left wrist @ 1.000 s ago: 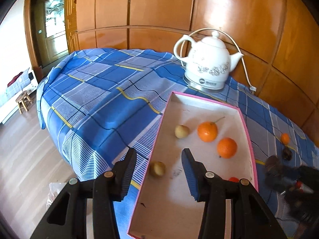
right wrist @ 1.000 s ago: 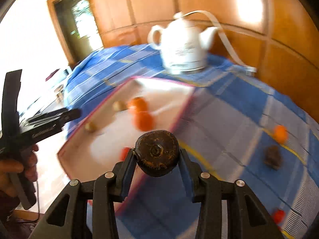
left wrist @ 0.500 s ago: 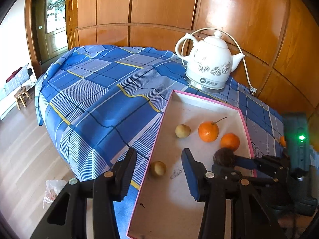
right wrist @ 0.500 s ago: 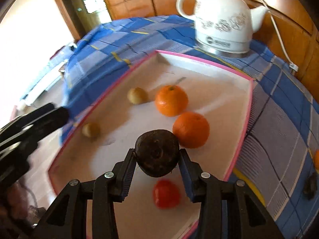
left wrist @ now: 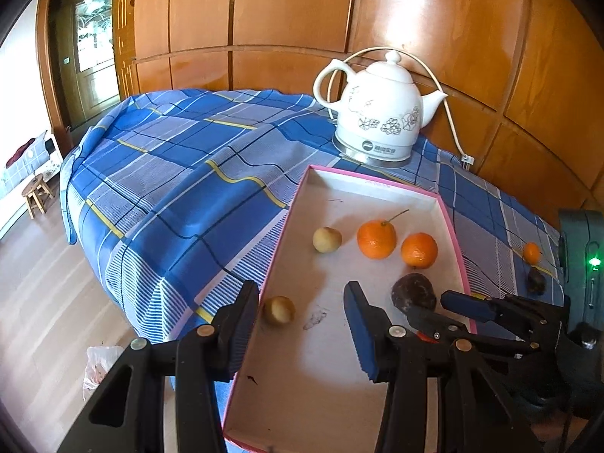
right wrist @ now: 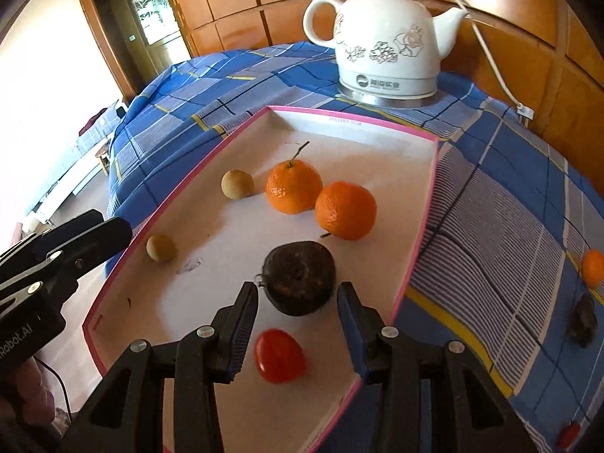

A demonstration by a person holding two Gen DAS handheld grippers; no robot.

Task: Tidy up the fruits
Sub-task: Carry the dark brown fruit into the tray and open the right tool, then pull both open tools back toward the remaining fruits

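A pink-rimmed white tray [right wrist: 424, 211] [left wrist: 287, 222] lies on the blue checked cloth. In it are two oranges [right wrist: 345, 210] [left wrist: 419, 250], two small tan fruits [right wrist: 161, 248] [left wrist: 279, 310], a red fruit [right wrist: 278, 355] and a dark brown fruit [right wrist: 299, 277] [left wrist: 413, 295]. My right gripper [right wrist: 298, 302] is open, its fingers either side of the dark fruit, which rests on the tray floor. My left gripper [left wrist: 302, 311] is open and empty over the tray's left rim.
A white kettle [right wrist: 389, 43] [left wrist: 381, 122] with a cord stands behind the tray. On the cloth to the right lie a small orange [right wrist: 592, 267], a dark fruit [right wrist: 583, 322] and a red fruit [right wrist: 569, 434]. The table edge drops off at left.
My right gripper carried the dark brown fruit over the tray, lowered it and opened; the fruit now lies on the tray floor. The left gripper stayed put.
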